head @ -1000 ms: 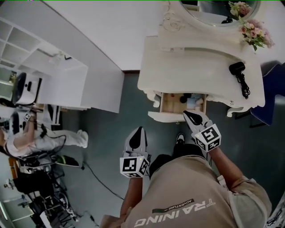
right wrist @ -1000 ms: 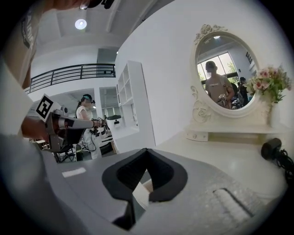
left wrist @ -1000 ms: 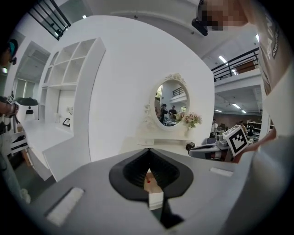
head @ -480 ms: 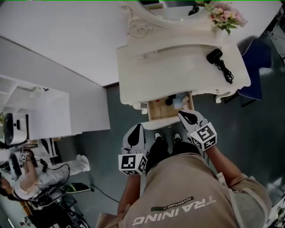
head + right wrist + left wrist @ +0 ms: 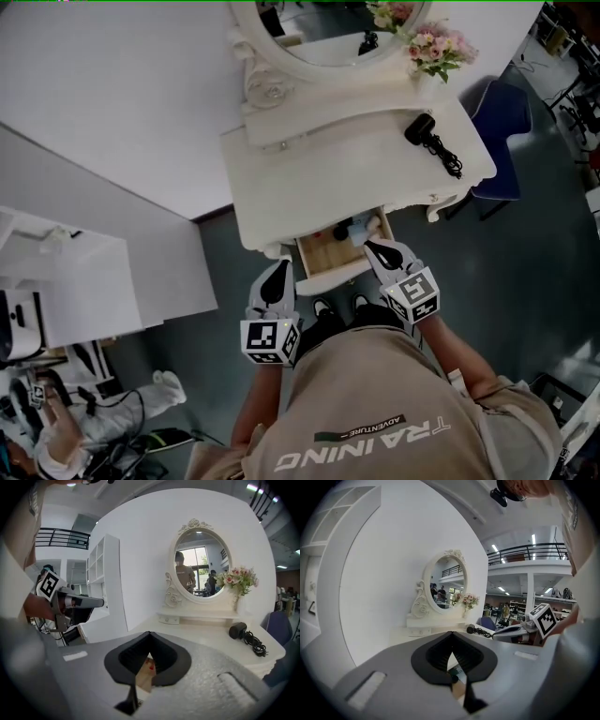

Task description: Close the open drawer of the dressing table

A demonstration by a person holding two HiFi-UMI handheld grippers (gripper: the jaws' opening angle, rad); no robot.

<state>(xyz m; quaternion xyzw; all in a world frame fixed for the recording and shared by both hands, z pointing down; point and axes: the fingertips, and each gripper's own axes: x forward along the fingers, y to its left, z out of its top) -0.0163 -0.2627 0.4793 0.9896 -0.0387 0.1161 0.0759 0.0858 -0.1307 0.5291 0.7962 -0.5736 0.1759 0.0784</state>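
Observation:
A cream dressing table (image 5: 309,178) with an oval mirror (image 5: 323,28) stands against the wall, and its wooden drawer (image 5: 323,255) is pulled out, with small items at its back. My right gripper (image 5: 370,247) is shut and empty, its tip at the drawer's right front corner. My left gripper (image 5: 278,273) is shut and empty, pointing at the drawer's left front end, just short of it. In the left gripper view the table top (image 5: 436,634) and the right gripper (image 5: 520,631) show. The right gripper view shows the mirror (image 5: 201,564) and the left gripper (image 5: 70,604).
A black hair dryer (image 5: 419,129) with its cord and a vase of pink flowers (image 5: 433,47) sit on the table top. A blue chair (image 5: 497,131) stands right of the table. White shelving (image 5: 84,281) is at the left, and a seated person (image 5: 56,422) at lower left.
The view has swung, so the table now sits further left and higher. Both grippers have come closer to the drawer front, the right one staying at its right corner. The drawer remains open.

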